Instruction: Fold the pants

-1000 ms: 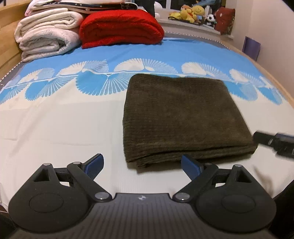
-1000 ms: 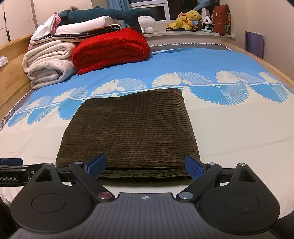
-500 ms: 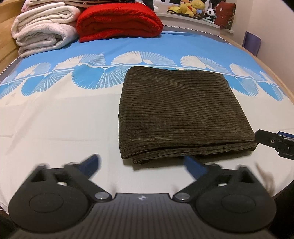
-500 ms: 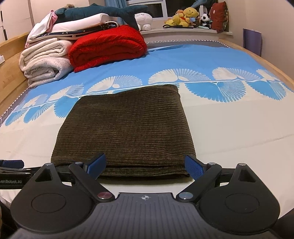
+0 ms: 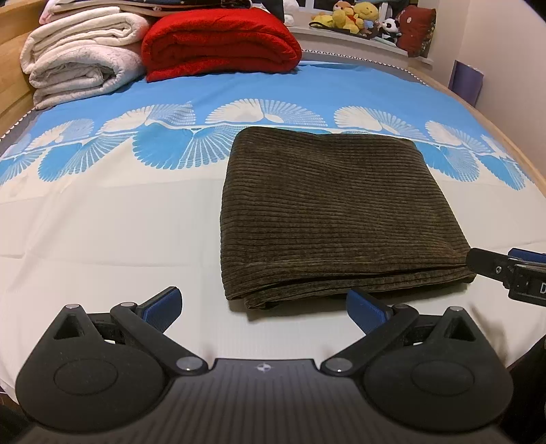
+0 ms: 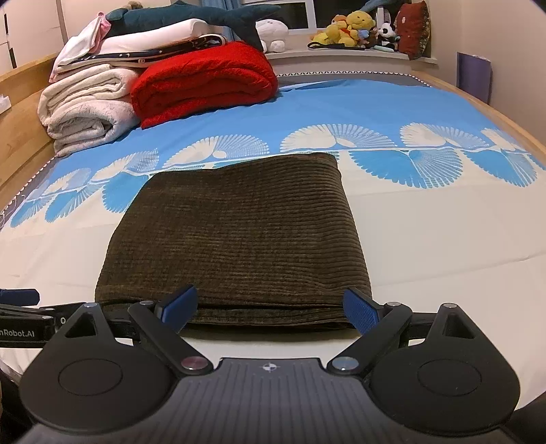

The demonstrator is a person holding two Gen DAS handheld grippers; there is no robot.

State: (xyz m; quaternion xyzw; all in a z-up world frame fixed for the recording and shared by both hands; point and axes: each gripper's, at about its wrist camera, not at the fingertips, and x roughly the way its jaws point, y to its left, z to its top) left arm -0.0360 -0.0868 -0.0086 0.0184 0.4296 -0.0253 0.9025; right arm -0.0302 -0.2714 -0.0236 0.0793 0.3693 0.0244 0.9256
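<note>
Your right gripper (image 6: 269, 307) is hovering with its jaws spread wide, just short of the folded pants (image 6: 235, 239). They are lying flat on the bedsheet (image 6: 443, 232), and your left gripper (image 6: 20, 317) is peeking in at the left edge.

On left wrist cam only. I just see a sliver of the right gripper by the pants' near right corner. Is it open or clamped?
Observer: Open. In the right wrist view the right gripper has its jaws spread wide. The near edge of the pants runs between the fingertips, and nothing is pinched.
Operator: Is that near edge flush? The corner on my side looks ragged.
Observer: From the right wrist view it reads as a straight, even stack of layers across to the right corner.
Operator: What's at the far left, at the top of the frame? It's cropped for me.
Observer: A dark blue shark plush lies on top of the stack of folded bedding.
</note>
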